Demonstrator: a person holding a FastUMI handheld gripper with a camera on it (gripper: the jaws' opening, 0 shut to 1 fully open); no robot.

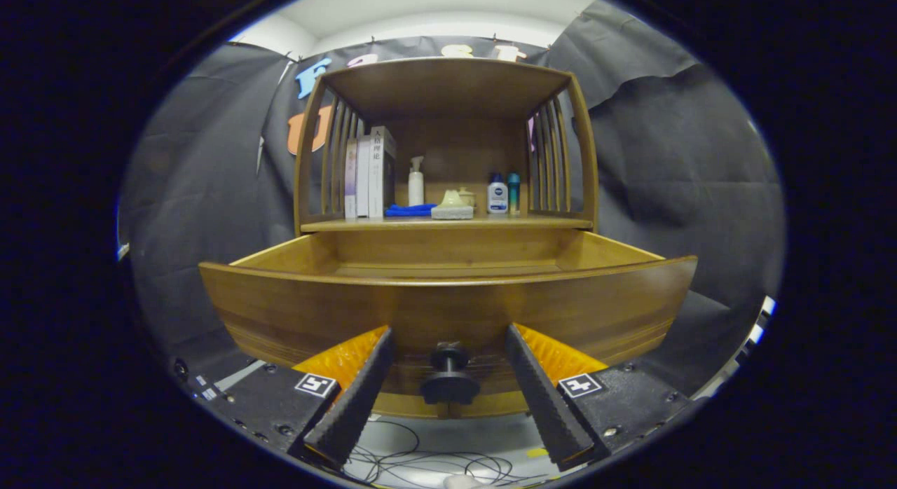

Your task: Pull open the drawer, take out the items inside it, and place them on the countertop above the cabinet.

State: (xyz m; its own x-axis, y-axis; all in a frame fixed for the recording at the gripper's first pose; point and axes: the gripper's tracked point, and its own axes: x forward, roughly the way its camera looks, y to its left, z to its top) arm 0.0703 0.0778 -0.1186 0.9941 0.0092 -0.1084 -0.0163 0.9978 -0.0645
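The gripper (448,345) has its fingers spread wide, one on each side of the dark round drawer knob (449,377), neither touching it. The knob sits low on the curved front of the wooden drawer (448,303), which stands pulled out from the cabinet (448,90); the part of the drawer floor that can be seen past the front panel looks bare, the rest being hidden by that panel. Above the drawer runs the countertop (448,224), and on it, from the left of the knob's line, stand three upright books (369,172) whose spine lettering is too small to read, a white pump bottle (416,182), a folded blue cloth (411,210), and a pale sponge-like block (453,208) with a small cream jar (467,196) behind it. To the right stand a white bottle with a dark blue label (497,195) and a teal bottle (514,192). Below the knob, loose black cables (420,464) lie on the pale floor.
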